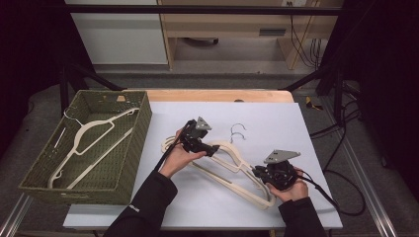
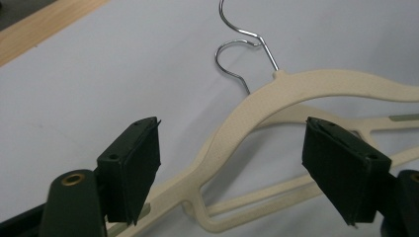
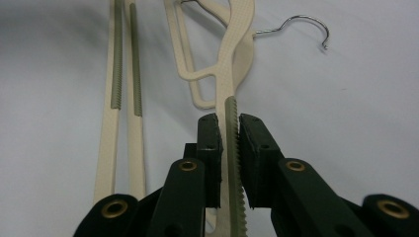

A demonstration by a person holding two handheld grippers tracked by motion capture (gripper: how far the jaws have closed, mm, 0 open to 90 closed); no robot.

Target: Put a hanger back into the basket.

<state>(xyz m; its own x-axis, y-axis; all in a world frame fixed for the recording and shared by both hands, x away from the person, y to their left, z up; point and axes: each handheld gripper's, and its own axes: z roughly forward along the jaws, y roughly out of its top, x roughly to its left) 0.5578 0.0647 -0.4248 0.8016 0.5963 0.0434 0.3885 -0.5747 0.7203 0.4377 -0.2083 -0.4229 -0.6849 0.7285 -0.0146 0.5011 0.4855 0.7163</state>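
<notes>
Table [image 1: 197, 197]: pale grey work surface with a wooden edge at the far side. At its left stands a green woven basket [image 1: 129, 163], and one cream hanger [image 1: 94, 136] already lies inside it.

On the surface, two cream plastic hangers [image 1: 232, 170] lie stacked, overlapping, between the person's hands. Their wire hooks [image 1: 237, 132] point toward the far edge, side by side and nearly touching. In the left gripper view the upper hanger [image 2: 276, 94] shows a curved shoulder with a finely textured face, a notch near the arm, and a thin bar below. In the right gripper view, ribbed grey-green non-slip strips [image 3: 116, 64] run along the arms.

Right gripper [image 1: 272, 174]: jaws pressed together on the shoulder end of one hanger, pads gripping its ribbed strip [image 3: 232, 163] edge-on.

Left gripper [image 1: 210, 149]: jaws apart, hovering over the opposite shoulder near the neck. The pads [image 2: 133, 163] stand on either side of the cream arm without touching it.

Judgement: the step in hand appears to be securing the top hanger at both ends, to lift it off its neighbour and carry it to the basket. The next move calls for lowering the left jaws squarely over the one arm and closing on that alone. The risk is catching the lower hanger or tangling the two hooks on lift.
</notes>
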